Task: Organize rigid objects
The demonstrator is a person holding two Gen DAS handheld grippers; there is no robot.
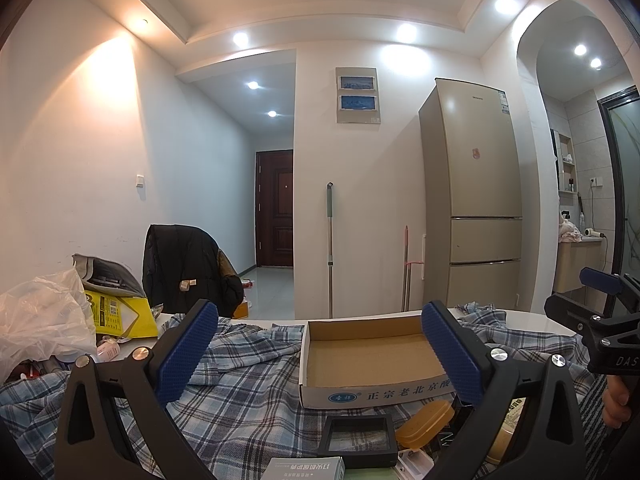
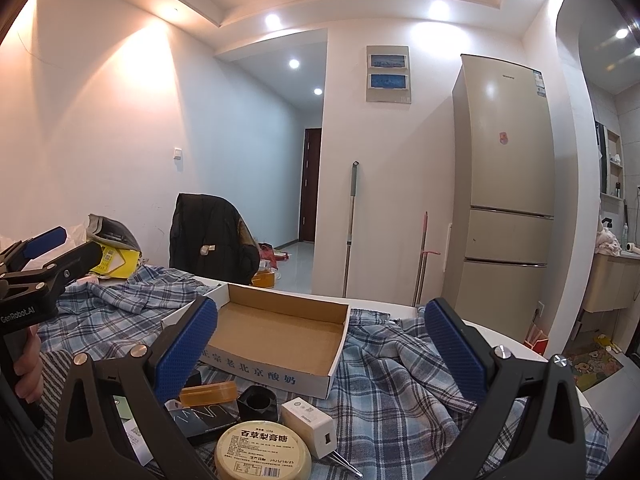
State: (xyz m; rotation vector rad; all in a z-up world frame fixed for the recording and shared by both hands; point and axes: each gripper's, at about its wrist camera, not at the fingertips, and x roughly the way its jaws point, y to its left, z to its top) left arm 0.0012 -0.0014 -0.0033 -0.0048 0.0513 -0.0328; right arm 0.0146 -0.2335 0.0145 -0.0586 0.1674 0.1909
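Note:
An empty open cardboard box [image 1: 372, 354] [image 2: 280, 332] sits on a plaid cloth [image 1: 248, 412] [image 2: 392, 384]. In front of it lie small objects: a black square frame box [image 1: 358, 434], an amber plastic case [image 1: 426, 424] [image 2: 208, 392], a round yellow tin [image 2: 262, 450], a white charger cube [image 2: 310, 420], a black hexagonal box [image 2: 258, 402] and a dark flat box [image 2: 204, 420]. My left gripper [image 1: 320, 354] is open and empty above them. My right gripper [image 2: 322, 354] is open and empty; it also shows at the right edge of the left wrist view [image 1: 600, 308].
At the table's left stand a plastic bag [image 1: 44, 324] and a yellow package [image 1: 120, 314]. A chair with a black jacket [image 1: 188, 272] is behind. A fridge [image 1: 472, 196] and mop [image 1: 330, 248] stand by the far wall. Tweezers [image 2: 346, 462] lie near the tin.

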